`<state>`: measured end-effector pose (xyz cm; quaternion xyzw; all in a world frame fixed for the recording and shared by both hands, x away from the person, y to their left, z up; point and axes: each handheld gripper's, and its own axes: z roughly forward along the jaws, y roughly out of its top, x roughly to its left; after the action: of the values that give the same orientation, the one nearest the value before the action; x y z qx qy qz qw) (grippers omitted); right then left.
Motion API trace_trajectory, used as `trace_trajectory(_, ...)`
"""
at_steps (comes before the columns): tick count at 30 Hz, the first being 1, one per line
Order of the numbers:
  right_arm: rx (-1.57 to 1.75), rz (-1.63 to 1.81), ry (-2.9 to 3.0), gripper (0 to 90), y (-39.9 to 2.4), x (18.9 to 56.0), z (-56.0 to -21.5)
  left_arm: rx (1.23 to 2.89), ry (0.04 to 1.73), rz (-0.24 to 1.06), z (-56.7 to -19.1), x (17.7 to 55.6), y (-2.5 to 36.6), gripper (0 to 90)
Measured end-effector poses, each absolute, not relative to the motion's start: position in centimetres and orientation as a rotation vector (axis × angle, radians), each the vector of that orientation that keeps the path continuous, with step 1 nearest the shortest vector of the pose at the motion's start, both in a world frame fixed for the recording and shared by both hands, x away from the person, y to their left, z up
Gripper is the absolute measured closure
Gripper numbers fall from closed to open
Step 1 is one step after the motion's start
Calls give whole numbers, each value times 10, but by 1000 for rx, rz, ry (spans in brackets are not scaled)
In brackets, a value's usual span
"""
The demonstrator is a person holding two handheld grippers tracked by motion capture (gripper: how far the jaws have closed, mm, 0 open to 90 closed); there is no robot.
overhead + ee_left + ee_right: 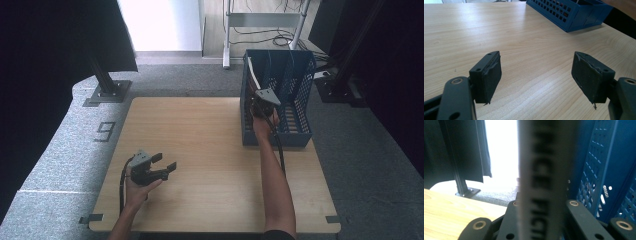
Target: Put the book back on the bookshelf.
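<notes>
Right claw point(259, 104) clamped on a book point(544, 180); left claw point(166, 163) released.
Your right arm stretches to the blue file rack point(300, 95); your left hand point(137, 187) rests low over the desk point(200, 150).

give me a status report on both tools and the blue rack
Left tool open, idle over the wooden table. Right tool shut on a flat white printed item at the blue perforated plastic file rack. Nothing in the way.

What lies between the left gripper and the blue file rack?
Only bare wooden table lies between the left gripper and the blue file rack, as the high view shows.
</notes>
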<state>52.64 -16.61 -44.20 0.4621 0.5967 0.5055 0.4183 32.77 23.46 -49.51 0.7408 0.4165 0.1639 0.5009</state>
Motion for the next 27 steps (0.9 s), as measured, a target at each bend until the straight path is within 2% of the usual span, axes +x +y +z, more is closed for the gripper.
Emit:
trace_trajectory(6,1165,1267,1471,792,-163,532,-444,1777,1012,404,-494,328,238,241)
trace_trajectory(11,1150,1265,1473,764,-160,532,-446,1773,1014,404,-494,328,239,241)
trace_trajectory(13,1145,1274,1492,679,-161,530,-445,1777,1013,403,-493,327,239,240)
trace_trajectory(16,1138,1283,1518,627,-161,529,-445,1777,1014,400,-493,327,238,240)
trace_trajectory(17,1137,1281,1536,573,-160,527,-444,1779,1013,399,-493,327,238,240)
trace_trajectory(27,1169,1316,1549,478,-162,520,-437,1781,1005,401,-492,325,237,240)
